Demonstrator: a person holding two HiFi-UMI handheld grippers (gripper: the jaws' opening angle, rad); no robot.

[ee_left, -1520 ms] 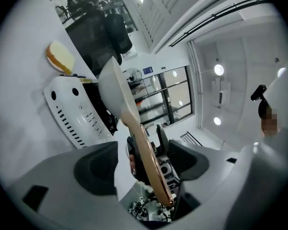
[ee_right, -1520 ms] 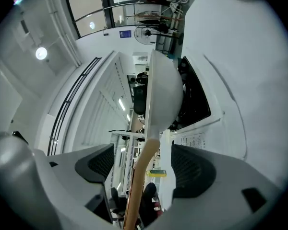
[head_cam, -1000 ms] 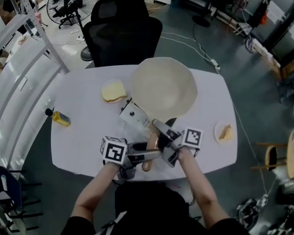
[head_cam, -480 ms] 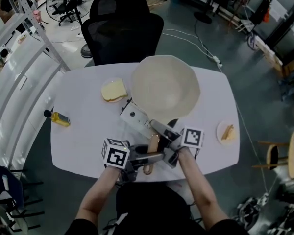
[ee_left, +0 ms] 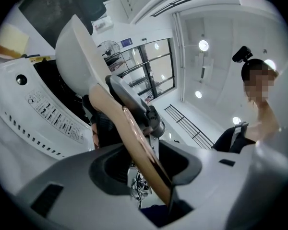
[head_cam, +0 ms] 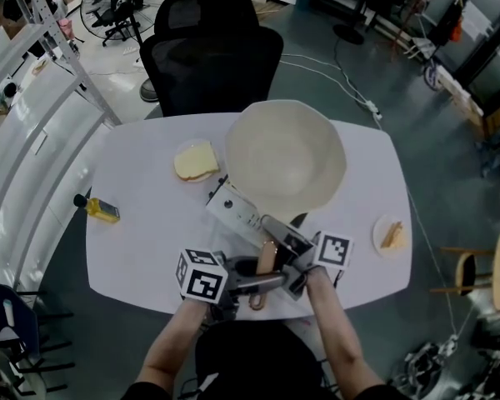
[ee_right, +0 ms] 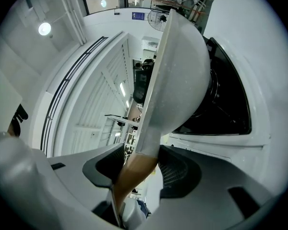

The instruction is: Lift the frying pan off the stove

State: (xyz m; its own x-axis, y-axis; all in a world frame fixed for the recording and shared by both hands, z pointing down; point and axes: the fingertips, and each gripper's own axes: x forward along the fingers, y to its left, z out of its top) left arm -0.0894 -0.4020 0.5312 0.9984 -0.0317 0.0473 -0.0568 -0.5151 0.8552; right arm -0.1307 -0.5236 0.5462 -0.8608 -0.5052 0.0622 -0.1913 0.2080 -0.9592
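Observation:
A cream frying pan [head_cam: 285,155] with a tan wooden handle [head_cam: 267,255] sits over a white induction stove [head_cam: 232,207] on the table. My left gripper [head_cam: 267,283] holds the handle near its end; its jaws are opening slightly, pads still on the wood [ee_left: 134,138]. My right gripper [head_cam: 277,244] is shut on the handle [ee_right: 134,171] closer to the bowl. In the right gripper view the pan [ee_right: 182,80] is tilted, its base apart from the black cooktop [ee_right: 230,104].
The white table [head_cam: 142,240] also carries a plate with a bread slice [head_cam: 194,160], a yellow bottle [head_cam: 100,209] at the left edge and a small plate of food [head_cam: 392,235] at the right. A black office chair [head_cam: 208,48] stands behind the table.
Both grippers have gone from wide open around the handle to closed on it. The pan has shifted slightly and looks a little larger, nearer the head camera.

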